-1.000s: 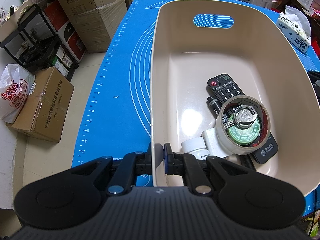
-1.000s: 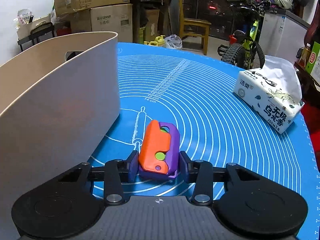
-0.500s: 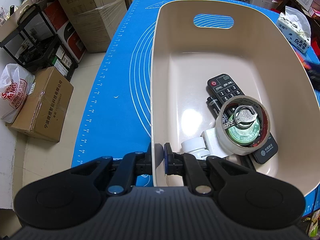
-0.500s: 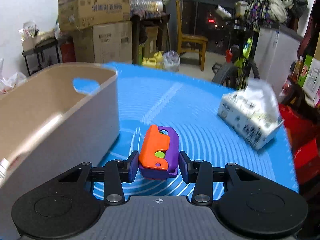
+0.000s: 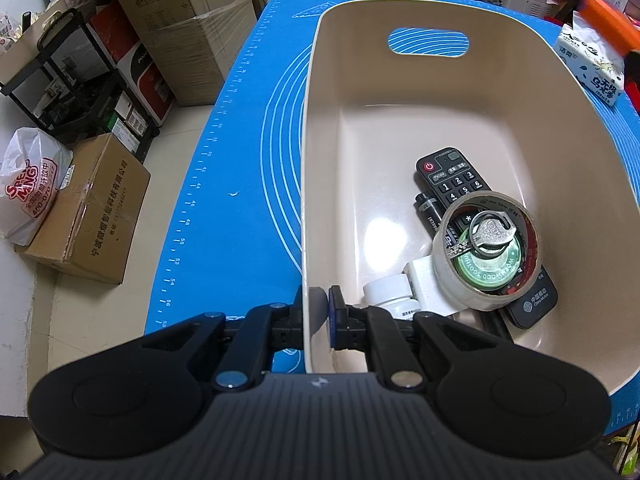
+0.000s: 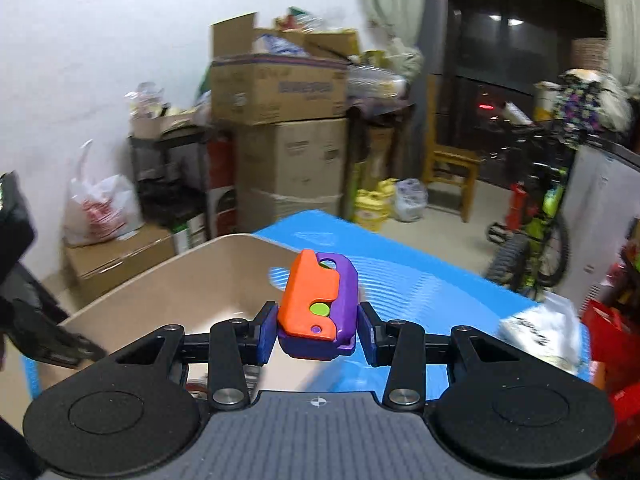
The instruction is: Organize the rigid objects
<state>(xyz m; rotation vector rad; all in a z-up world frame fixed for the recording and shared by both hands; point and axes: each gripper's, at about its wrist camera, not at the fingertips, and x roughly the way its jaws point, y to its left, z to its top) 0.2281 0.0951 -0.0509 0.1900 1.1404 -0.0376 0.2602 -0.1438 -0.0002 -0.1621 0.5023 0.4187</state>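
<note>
A beige plastic bin (image 5: pixel 400 92) stands on a blue mat (image 5: pixel 240 184). My left gripper (image 5: pixel 316 312) is shut on the bin's near wall, one finger outside and one inside. Inside lie a black remote (image 5: pixel 452 180), a tape roll (image 5: pixel 488 256) with keys (image 5: pixel 490 232) and a green round tin in its hole, a battery (image 5: pixel 430 212) and white pieces (image 5: pixel 392 292). My right gripper (image 6: pixel 318 330) is shut on an orange and purple toy (image 6: pixel 318 304), lifted in the air above the bin's rim (image 6: pixel 168 276). The toy shows as an orange blur (image 5: pixel 608 20) in the left wrist view.
A tissue pack (image 5: pixel 592 64) lies on the mat right of the bin; it also shows blurred (image 6: pixel 540 332) in the right wrist view. Cardboard boxes (image 5: pixel 88 216), a black rack (image 5: pixel 72 80) and a plastic bag (image 5: pixel 28 184) stand on the floor to the left. A bicycle (image 6: pixel 532 240) and chair (image 6: pixel 452 172) stand beyond the table.
My right gripper has risen with the toy from the mat beside the bin to above the bin's rim, and its view now tilts up toward the room. The left gripper has kept still.
</note>
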